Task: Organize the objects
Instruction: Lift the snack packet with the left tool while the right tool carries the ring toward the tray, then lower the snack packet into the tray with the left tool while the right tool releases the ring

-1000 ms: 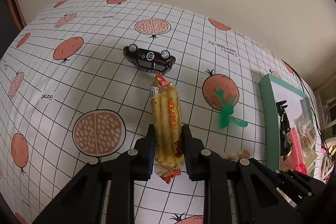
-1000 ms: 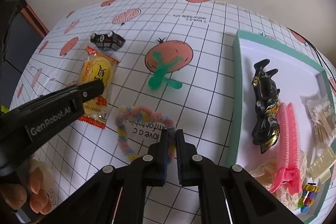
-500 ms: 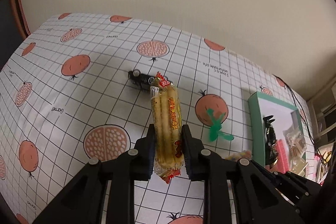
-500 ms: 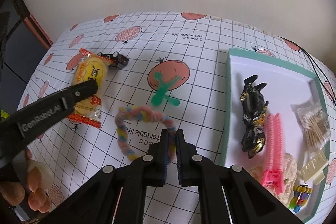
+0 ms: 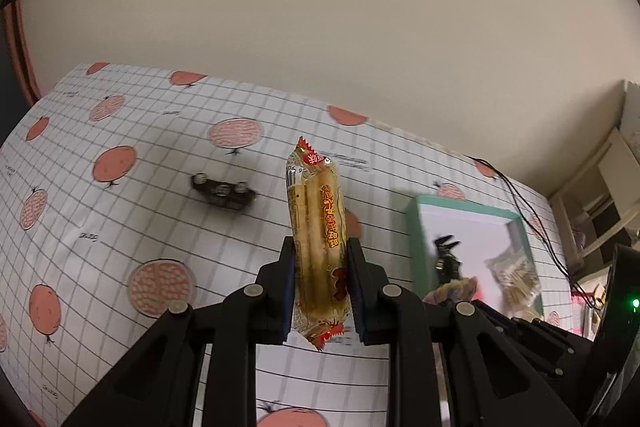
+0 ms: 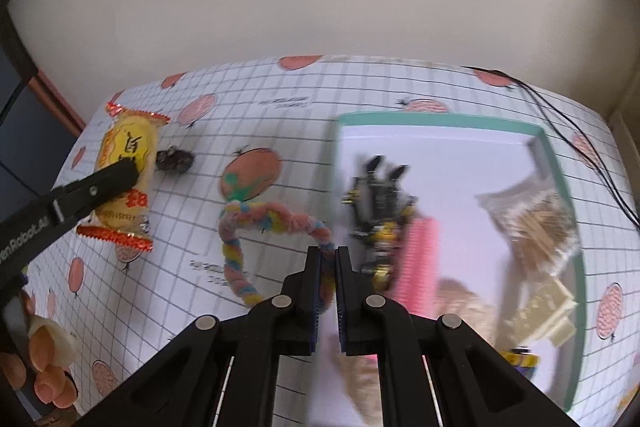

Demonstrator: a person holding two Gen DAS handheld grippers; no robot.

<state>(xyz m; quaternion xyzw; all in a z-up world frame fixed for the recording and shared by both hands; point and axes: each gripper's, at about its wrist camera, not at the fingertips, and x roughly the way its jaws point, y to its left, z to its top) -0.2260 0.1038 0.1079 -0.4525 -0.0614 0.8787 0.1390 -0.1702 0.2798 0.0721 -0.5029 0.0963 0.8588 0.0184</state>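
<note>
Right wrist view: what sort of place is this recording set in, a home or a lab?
Probably a home, though it could be staged: a table under a grid tablecloth printed with fruit stands against a plain wall, with a green-rimmed tray of hair clips and small items, and white shelving in the corner.

Dim, soft light; fisheye warp w/ dark corners; tray motion-blurred.
</note>
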